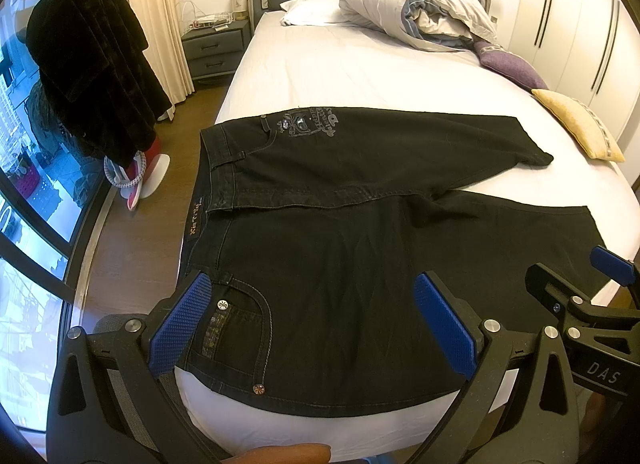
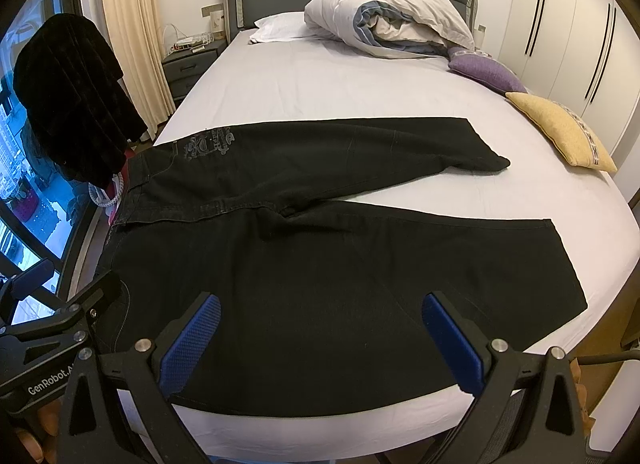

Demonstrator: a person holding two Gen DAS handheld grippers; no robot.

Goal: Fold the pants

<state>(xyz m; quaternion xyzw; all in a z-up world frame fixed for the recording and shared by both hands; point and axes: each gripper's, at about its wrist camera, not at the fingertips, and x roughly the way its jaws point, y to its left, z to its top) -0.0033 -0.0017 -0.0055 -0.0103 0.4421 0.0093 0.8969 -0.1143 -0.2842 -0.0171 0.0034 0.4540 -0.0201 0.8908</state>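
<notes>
Black jeans point(image 1: 352, 248) lie spread flat across the foot of the bed point(image 1: 360, 72), waistband at the left, both legs running right and apart. They also show in the right wrist view point(image 2: 340, 264). My left gripper point(image 1: 316, 300) is open and empty, hovering over the near hip and its front pocket. My right gripper point(image 2: 320, 324) is open and empty, hovering over the near leg. The right gripper also shows at the right edge of the left wrist view point(image 1: 576, 292); the left gripper shows at the left edge of the right wrist view point(image 2: 60, 300).
A rolled duvet point(image 1: 416, 4) and a white pillow point(image 1: 308, 10) lie at the headboard. A purple cushion point(image 1: 508, 64) and a yellow cushion point(image 1: 580, 124) sit at the bed's right side. A nightstand point(image 1: 212, 48), a dark garment on a stand point(image 1: 92, 68) and windows are left; wardrobes are right.
</notes>
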